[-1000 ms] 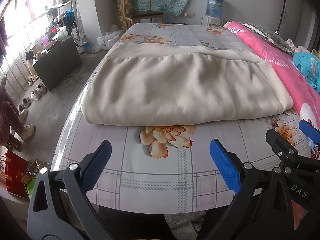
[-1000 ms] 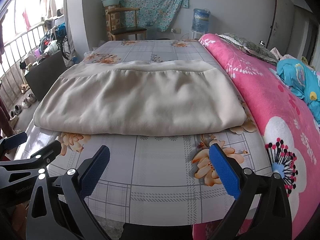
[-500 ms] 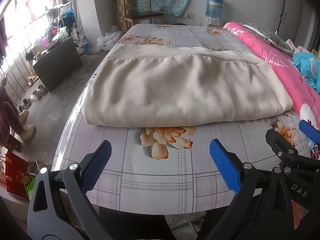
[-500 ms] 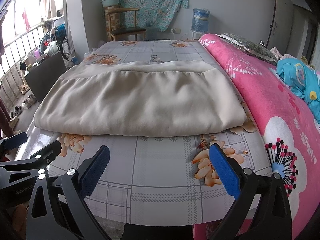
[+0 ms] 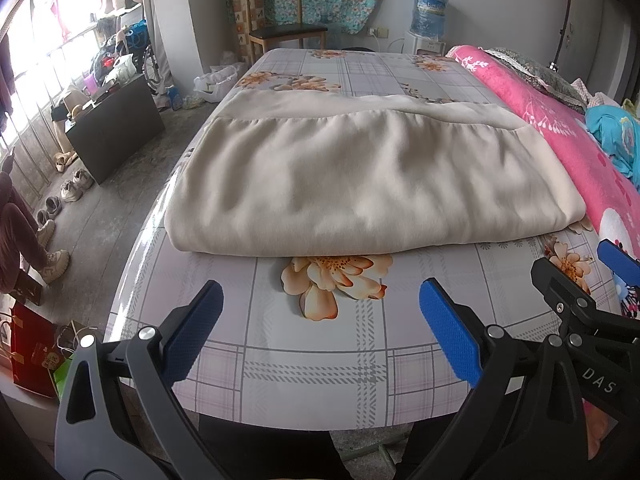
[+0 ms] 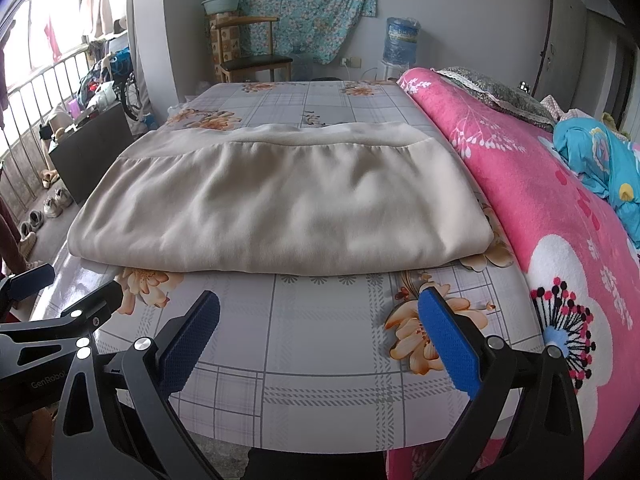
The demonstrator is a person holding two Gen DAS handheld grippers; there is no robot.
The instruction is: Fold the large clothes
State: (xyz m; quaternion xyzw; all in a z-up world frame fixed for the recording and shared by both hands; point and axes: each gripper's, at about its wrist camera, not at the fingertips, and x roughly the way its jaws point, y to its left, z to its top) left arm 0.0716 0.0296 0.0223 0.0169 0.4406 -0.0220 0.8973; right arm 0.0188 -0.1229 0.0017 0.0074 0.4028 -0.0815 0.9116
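Observation:
A large beige garment (image 5: 360, 176) lies folded into a wide flat rectangle on the table; it also shows in the right wrist view (image 6: 280, 200). Its near folded edge runs across the table, its far hem lies flat behind. My left gripper (image 5: 320, 332) is open and empty, held above the near table edge, short of the garment. My right gripper (image 6: 320, 340) is open and empty beside it, also short of the garment. The right gripper's fingers (image 5: 560, 288) show at the right of the left wrist view.
The table carries a grey checked cloth with orange flowers (image 5: 332, 280). A pink floral blanket (image 6: 540, 200) and a blue garment (image 6: 600, 160) lie to the right. A chair (image 5: 280, 32), a water dispenser (image 5: 428, 20), a black cabinet (image 5: 112, 132) and shoes (image 5: 68, 192) stand on the floor.

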